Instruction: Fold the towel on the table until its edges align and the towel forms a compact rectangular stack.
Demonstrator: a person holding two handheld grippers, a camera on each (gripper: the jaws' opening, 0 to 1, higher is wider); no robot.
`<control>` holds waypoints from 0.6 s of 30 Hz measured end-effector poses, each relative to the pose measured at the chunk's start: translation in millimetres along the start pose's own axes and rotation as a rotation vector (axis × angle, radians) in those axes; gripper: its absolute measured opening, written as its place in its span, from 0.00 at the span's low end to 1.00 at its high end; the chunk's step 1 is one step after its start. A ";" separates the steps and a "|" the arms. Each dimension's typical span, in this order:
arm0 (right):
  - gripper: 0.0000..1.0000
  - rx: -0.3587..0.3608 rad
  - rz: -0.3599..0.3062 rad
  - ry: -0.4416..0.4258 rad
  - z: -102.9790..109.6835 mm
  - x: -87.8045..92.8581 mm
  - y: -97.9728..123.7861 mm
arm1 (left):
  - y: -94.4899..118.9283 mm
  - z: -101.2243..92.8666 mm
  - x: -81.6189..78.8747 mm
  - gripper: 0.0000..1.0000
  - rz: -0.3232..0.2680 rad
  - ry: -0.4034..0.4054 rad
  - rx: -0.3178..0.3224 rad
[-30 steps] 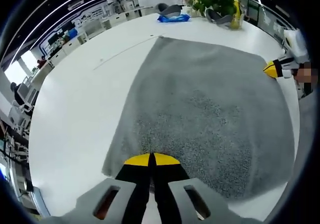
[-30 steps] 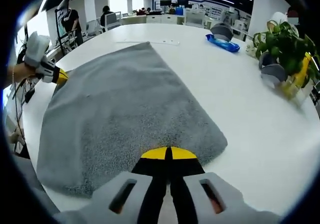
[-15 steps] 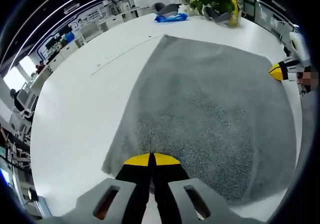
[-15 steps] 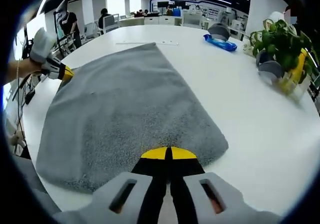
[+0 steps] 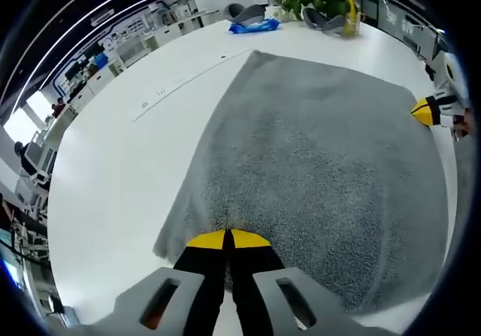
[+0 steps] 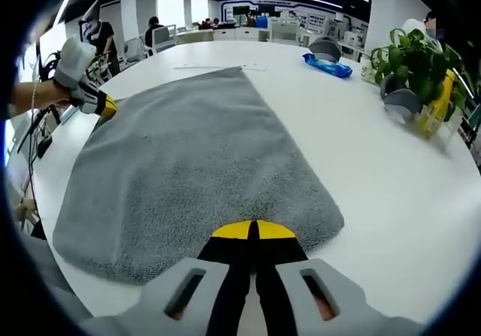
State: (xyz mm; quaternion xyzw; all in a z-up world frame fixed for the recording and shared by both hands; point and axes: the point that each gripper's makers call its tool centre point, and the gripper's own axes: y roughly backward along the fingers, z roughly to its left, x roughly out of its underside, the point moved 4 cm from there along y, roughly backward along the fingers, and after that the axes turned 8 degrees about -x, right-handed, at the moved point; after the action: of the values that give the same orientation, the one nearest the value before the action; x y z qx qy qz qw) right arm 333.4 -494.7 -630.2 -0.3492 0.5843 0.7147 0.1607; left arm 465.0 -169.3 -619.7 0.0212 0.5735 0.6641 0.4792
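A grey towel [image 5: 316, 163] of coarse, looped terry lies flat and rectangular on the smooth white table [image 5: 113, 171]. The left gripper [image 5: 228, 238], at 6 o'clock in the left gripper view, is clenched on a near corner of the towel. The right gripper [image 6: 253, 230] pinches the other near corner the same way. A leafy green plant [image 6: 415, 58] stands at 2 o'clock in the right gripper view, and a blue packet [image 6: 328, 66] lies beside it.

White table [image 6: 391, 193] carries grey towel [image 6: 188, 155] spread flat, blue packet [image 6: 328, 66], potted plant [image 6: 417, 58], grey bowls [image 6: 397, 104].
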 end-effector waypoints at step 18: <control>0.00 -0.016 -0.005 -0.024 9.7 7.9 6.9 | -16.6 7.6 -20.7 0.01 0.015 -0.063 0.013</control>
State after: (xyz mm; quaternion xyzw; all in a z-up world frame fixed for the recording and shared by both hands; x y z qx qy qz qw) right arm 320.5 -488.8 -629.9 -0.3432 0.5758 0.7231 0.1670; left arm 490.7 -179.3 -619.3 0.0494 0.5622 0.6629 0.4919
